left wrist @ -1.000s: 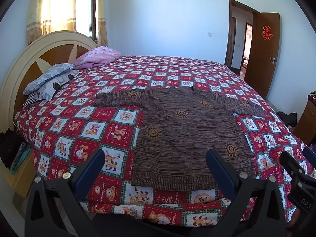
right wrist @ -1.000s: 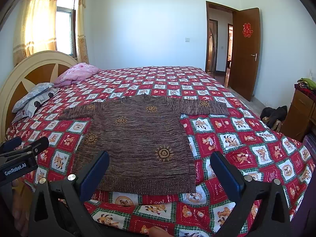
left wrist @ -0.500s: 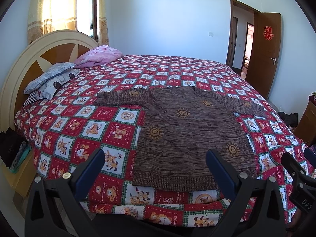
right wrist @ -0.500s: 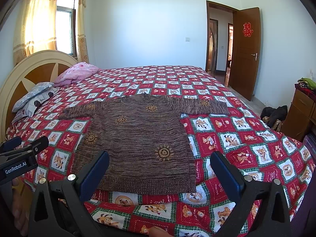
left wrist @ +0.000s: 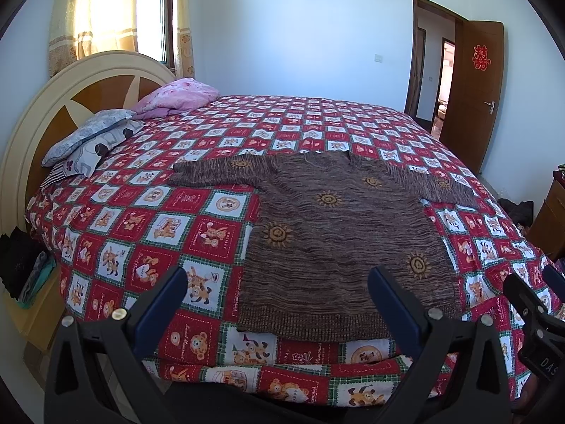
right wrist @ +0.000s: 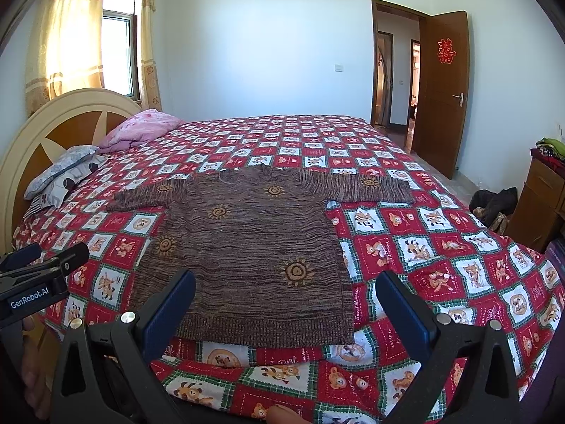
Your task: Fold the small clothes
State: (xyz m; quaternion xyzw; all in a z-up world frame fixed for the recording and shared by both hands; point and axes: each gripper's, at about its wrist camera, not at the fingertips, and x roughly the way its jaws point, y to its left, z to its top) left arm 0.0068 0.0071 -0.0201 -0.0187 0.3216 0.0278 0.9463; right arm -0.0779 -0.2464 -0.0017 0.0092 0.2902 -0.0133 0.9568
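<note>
The brown sweater lay flat on the bed, sleeves out, hem at the near edge. The left gripper and right gripper hung short of that hem, fingers spread wide and holding nothing. A grip on the loose knit might have caught the quilt beneath, or dragged the sweater askew

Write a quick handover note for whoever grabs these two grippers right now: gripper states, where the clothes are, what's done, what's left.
Left gripper: open, empty, held off the near edge of the bed.
Right gripper: open, empty, beside it.
Brown knitted sweater with orange sun motifs: lies flat on the red checked cartoon bedspread, sleeves spread out to both sides, hem toward you.
Done: garment laid out.
Left: all folds.
</note>
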